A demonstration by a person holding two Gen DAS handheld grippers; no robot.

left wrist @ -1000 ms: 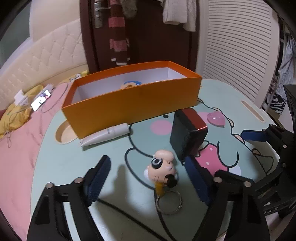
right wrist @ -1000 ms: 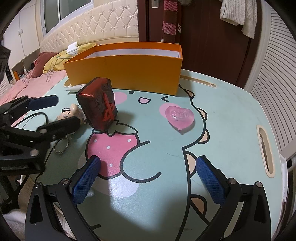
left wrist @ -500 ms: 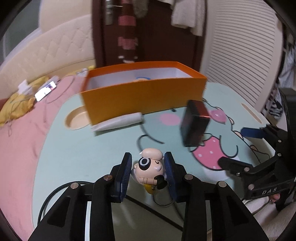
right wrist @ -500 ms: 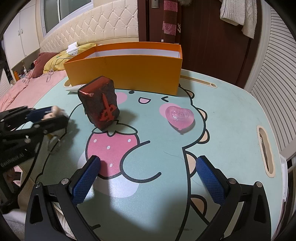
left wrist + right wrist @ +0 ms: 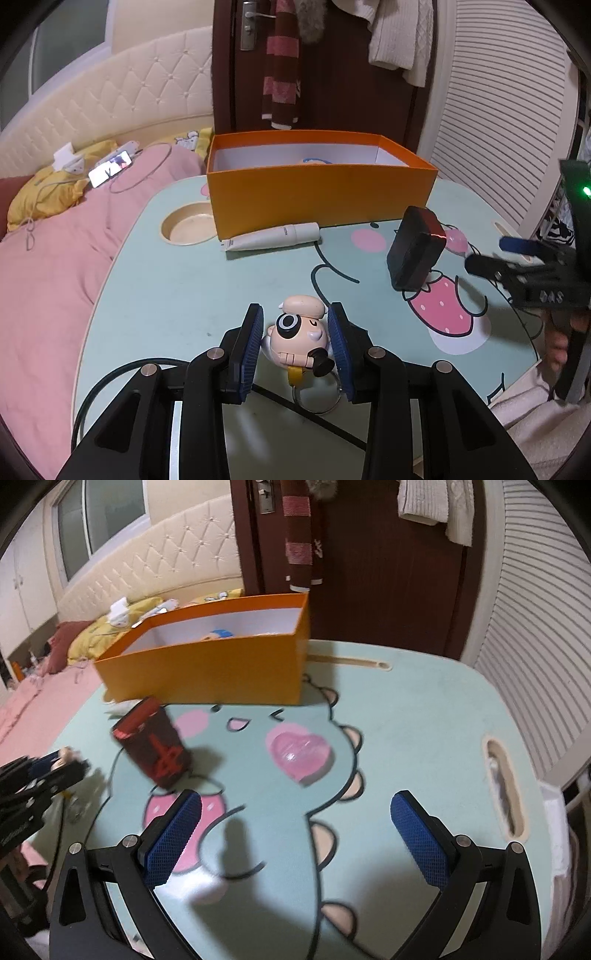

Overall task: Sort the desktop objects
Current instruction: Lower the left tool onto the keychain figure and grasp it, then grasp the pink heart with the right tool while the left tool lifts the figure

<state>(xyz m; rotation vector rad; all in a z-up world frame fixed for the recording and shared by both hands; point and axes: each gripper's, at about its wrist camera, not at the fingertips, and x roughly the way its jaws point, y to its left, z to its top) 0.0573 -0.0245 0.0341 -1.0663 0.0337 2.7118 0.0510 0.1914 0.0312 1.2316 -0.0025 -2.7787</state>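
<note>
- The left gripper (image 5: 295, 341) is clamped on the cartoon figure keychain (image 5: 300, 339); both blue pads press its sides, with the head between them and the metal ring (image 5: 316, 398) hanging below onto the table (image 5: 177, 288)
- The orange box (image 5: 317, 195) serves as landmark; it sits open at the far side of the table, and something yellow and blue shows inside, too hidden to name
- The keychain sits well in front of the box, toward the near edge
- A white tube (image 5: 271, 237) lies just in front of the box, touching or almost touching its front wall; I cannot tell which
- A black and red block (image 5: 415, 247) stands tilted in front of the box's right corner, with a red character on its face in the right wrist view
- A pink heart-shaped piece (image 5: 301, 755) lies flat in front of the box, to the right of the block and apart from it
- The right gripper (image 5: 295, 834) has its jaws spread wide with nothing between them; it hovers over the table print nearer than the heart, which lies ahead of its blue pads (image 5: 173, 836)
</note>
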